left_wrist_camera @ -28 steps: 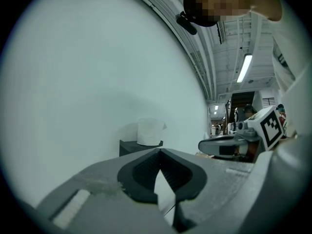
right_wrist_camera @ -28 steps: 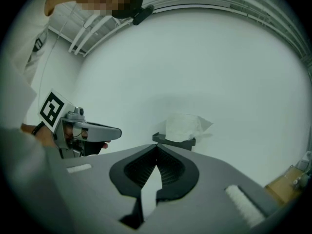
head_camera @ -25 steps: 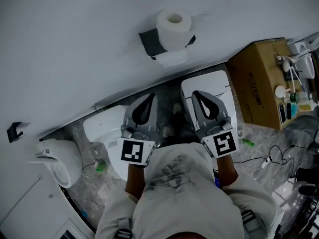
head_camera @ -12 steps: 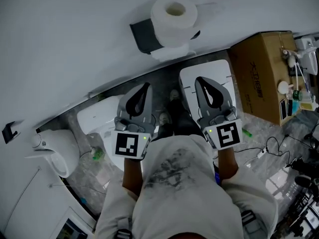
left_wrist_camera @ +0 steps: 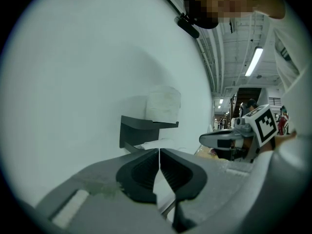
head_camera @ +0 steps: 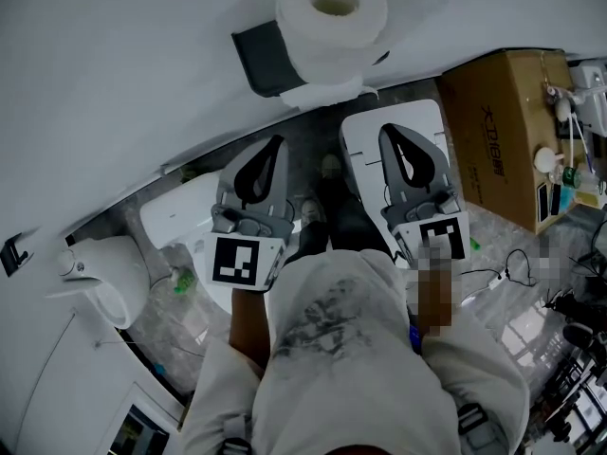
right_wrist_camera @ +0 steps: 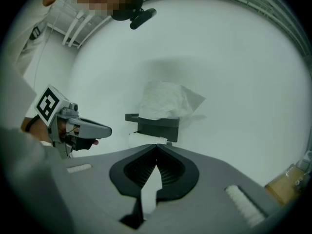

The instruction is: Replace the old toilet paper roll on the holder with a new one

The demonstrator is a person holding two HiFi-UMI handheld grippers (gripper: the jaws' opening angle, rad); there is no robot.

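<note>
A white toilet paper roll [head_camera: 332,17] stands on end on top of a dark wall holder [head_camera: 266,57], with a loose sheet hanging below the holder. The roll [left_wrist_camera: 163,104] and holder [left_wrist_camera: 141,130] show ahead in the left gripper view, and the roll [right_wrist_camera: 165,100] and holder [right_wrist_camera: 158,126] in the right gripper view. My left gripper [head_camera: 278,143] and right gripper [head_camera: 387,133] both point at the wall below the holder, side by side, short of it. Both are shut with nothing between the jaws.
A white toilet [head_camera: 379,140] and a second white fixture [head_camera: 180,230] stand on the floor below the grippers. A cardboard box [head_camera: 498,131] with small bottles beside it sits at the right. Cables lie on the floor at lower right.
The roll and holder have grown larger and shifted up in the head view as both grippers advanced toward the wall. Both jaws stayed shut.
</note>
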